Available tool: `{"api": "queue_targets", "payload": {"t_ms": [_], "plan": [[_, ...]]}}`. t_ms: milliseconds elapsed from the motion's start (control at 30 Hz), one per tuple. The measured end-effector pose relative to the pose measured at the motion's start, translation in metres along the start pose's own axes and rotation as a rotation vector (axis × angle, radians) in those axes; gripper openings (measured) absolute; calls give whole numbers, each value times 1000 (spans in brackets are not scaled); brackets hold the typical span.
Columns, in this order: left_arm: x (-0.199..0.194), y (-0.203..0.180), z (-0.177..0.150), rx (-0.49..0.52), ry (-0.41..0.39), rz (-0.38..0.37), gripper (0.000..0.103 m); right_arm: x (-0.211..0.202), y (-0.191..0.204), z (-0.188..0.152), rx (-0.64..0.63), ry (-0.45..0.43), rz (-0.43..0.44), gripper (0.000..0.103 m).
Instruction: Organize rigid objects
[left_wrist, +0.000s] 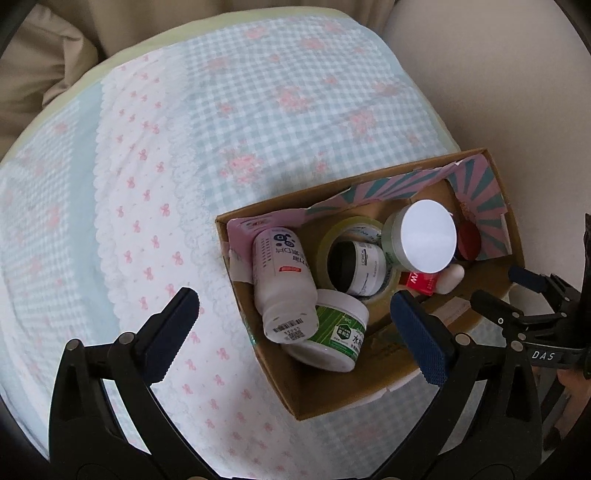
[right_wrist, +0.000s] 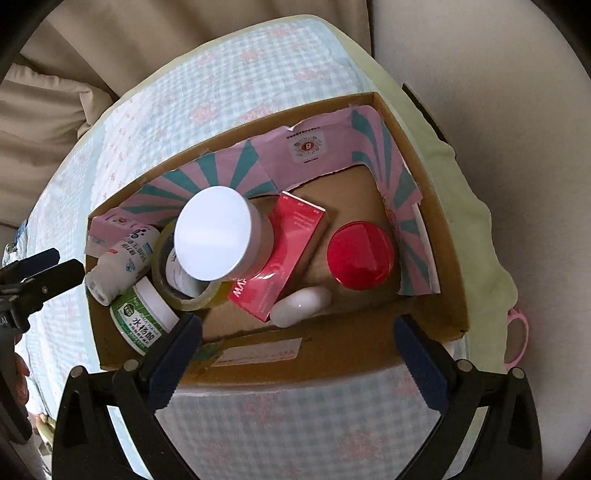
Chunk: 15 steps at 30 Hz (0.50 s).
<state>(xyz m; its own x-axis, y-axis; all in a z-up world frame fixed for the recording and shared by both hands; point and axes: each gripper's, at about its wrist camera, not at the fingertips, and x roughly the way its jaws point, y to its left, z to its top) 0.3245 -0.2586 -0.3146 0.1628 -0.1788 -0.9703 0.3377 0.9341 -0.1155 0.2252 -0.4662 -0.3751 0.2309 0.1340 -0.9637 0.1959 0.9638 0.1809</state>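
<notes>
A cardboard box (left_wrist: 295, 384) stands on a checked cloth and holds several rigid items. Inside lie a white bottle (left_wrist: 280, 280), a green-labelled jar (left_wrist: 332, 332), a tape roll (left_wrist: 343, 236), a white-lidded jar (left_wrist: 428, 236), a red carton (right_wrist: 284, 251), a red round lid (right_wrist: 360, 254) and a white oval case (right_wrist: 299, 301). My left gripper (left_wrist: 295, 299) hangs open over the box's left end, its pads touching nothing. Over the near wall (right_wrist: 295, 354), my right gripper (right_wrist: 297, 323) is open and empty.
A blue-and-white checked cloth (left_wrist: 258, 110) with pink flowers covers the rounded surface. Beige cushions (right_wrist: 44, 122) lie beyond it at the back left. A pink ring handle (right_wrist: 517, 336) hangs off the right edge. Part of a hand (right_wrist: 18, 369) shows at the left.
</notes>
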Motion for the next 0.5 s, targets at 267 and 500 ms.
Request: {"api": "queue_targets", "payload": {"t_ms": [267, 500], "plan": [[-28, 1, -12, 7, -36, -14, 103, -15, 9, -5, 7, -27, -16, 103], [-80, 7, -31, -3, -102, -29, 103, -55, 30, -22, -3, -75, -26, 103]]}}
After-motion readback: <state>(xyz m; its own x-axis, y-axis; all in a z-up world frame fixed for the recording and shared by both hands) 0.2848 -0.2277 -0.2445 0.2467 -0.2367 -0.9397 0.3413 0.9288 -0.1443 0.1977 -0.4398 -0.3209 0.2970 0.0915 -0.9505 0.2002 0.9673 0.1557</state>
